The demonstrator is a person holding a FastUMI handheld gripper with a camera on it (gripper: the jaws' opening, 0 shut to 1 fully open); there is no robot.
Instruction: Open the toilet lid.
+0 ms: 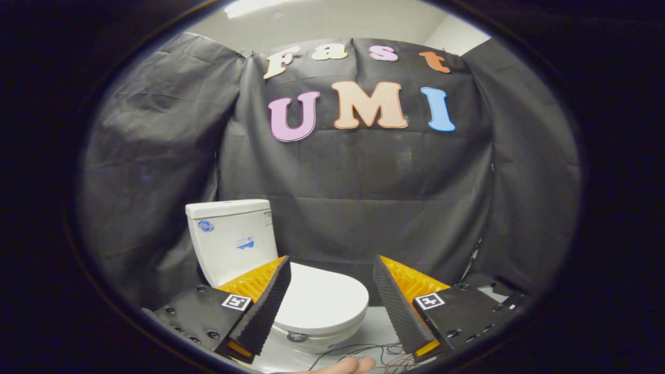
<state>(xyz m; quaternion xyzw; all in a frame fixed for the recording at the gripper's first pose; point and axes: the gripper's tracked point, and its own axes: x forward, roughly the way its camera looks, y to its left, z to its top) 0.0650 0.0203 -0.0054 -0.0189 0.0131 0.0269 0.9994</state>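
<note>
toilet lid (pixel 322 301) lies closed just beyond the spread hand-held gripper (pixel 330 266).

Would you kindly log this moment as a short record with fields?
lid: toilet lid down, closed over the bowl
tank: cistern upright behind the lid, against the black cloth wall
gripper: gripper open, fingers apart above the lid, touching nothing
floor: thin wires and a hand ahead of the bowl

Glossy white ceramic toilet (pixel 244 244) with its smooth, faintly shiny plastic-looking toilet lid (pixel 322 304) down, against matt, creased black cloth wall (pixel 363 182); the gripper (pixel 330 291), spread wide, shows ribbed, rough-textured fingers (pixel 270 306).
</note>
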